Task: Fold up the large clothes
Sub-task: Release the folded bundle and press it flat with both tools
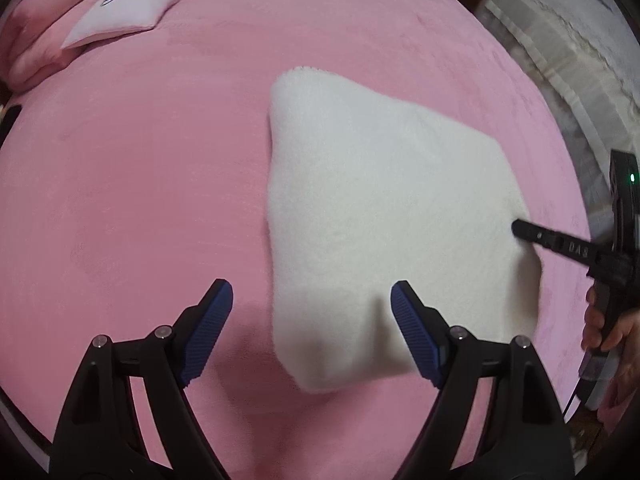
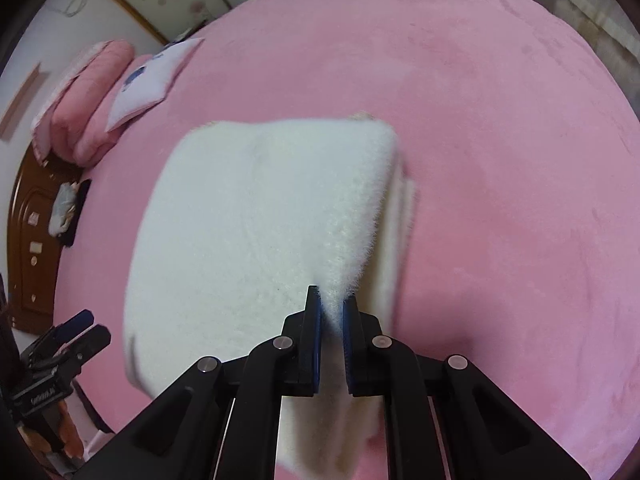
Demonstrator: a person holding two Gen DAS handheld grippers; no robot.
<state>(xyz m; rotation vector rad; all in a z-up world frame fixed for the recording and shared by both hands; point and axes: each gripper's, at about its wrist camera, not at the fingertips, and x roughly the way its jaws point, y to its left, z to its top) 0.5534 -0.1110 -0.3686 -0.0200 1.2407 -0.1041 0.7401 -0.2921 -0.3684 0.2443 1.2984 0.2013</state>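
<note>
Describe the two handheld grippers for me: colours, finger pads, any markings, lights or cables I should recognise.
Both are matte black plastic linkage frames with round silver pivot pins. The left gripper and right gripper carry ribbed blue finger pads. In the left wrist view, the right gripper's finger shows embossed letters resembling "DAS", a green light glows on its body, and a dark cable hangs below the bare hand holding it.

The left gripper (image 1: 312,300) hovers with its blue-padded fingers (image 1: 210,332) spread wide, gripping nothing. The right gripper (image 2: 331,304) has its jaws pinched nearly together on white fabric (image 2: 248,232), with a bare hand (image 1: 612,332) wrapped around its handle at frame's edge.
</note>
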